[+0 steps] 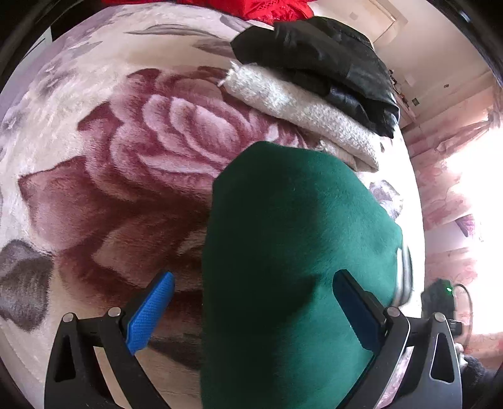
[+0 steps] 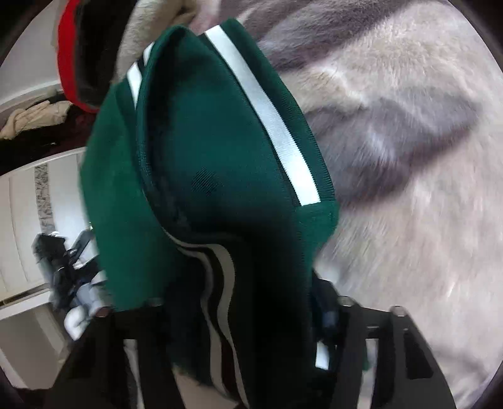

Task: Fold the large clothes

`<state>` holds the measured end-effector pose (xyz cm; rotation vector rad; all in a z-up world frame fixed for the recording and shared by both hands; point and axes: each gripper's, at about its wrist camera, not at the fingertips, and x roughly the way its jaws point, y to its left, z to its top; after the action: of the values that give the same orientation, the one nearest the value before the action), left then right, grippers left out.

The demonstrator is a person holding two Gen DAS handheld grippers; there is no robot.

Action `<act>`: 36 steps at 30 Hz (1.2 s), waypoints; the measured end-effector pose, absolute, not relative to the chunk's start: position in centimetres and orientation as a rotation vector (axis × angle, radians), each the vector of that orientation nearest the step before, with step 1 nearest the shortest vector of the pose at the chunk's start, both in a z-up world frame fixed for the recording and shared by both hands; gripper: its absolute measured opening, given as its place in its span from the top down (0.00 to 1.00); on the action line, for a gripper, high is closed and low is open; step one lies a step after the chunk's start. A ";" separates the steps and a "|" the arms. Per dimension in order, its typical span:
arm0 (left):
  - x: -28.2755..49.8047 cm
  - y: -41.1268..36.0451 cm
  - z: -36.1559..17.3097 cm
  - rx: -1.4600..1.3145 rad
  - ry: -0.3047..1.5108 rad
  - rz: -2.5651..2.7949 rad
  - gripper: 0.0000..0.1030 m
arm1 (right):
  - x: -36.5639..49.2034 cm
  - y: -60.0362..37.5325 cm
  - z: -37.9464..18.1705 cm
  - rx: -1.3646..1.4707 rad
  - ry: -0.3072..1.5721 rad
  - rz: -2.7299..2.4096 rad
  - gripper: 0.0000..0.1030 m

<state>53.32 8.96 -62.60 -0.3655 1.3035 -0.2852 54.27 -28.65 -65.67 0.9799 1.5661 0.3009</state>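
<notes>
A dark green fleece garment (image 1: pixel 292 251) with white stripes lies bunched over the floral blanket (image 1: pixel 132 141) on the bed. My left gripper (image 1: pixel 254 302) is open; its blue-padded fingers (image 1: pixel 151 311) stand wide apart, with the green cloth between them and draped over the right finger. In the right wrist view the same green garment (image 2: pixel 204 163) with a white stripe (image 2: pixel 270 126) covers my right gripper (image 2: pixel 232 314); the cloth hides its fingers and their gap.
A folded pile lies at the far side: a black jacket (image 1: pixel 317 59) on a cream knit (image 1: pixel 301 110), with red cloth (image 1: pixel 251 8) behind. The bed edge and pink curtain (image 1: pixel 446 188) are at right. White cabinets (image 2: pixel 37 195) stand at left.
</notes>
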 end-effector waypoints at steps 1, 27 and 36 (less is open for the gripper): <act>53.3 9.3 -62.7 -0.371 1.304 -0.286 0.00 | 53.5 -29.0 -65.1 1.077 1.566 0.306 0.55; 62.3 2.6 -67.3 -0.087 1.400 -0.264 1.00 | 68.7 -20.2 -64.2 0.299 1.588 -0.009 0.80; 62.7 5.1 -63.5 -0.181 1.425 -0.266 0.98 | 68.9 -24.5 -60.6 0.535 1.552 0.096 0.50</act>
<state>62.69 5.11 -63.49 -0.1813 1.4249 -0.2660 68.89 -24.47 -60.60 0.5346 1.5518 0.0963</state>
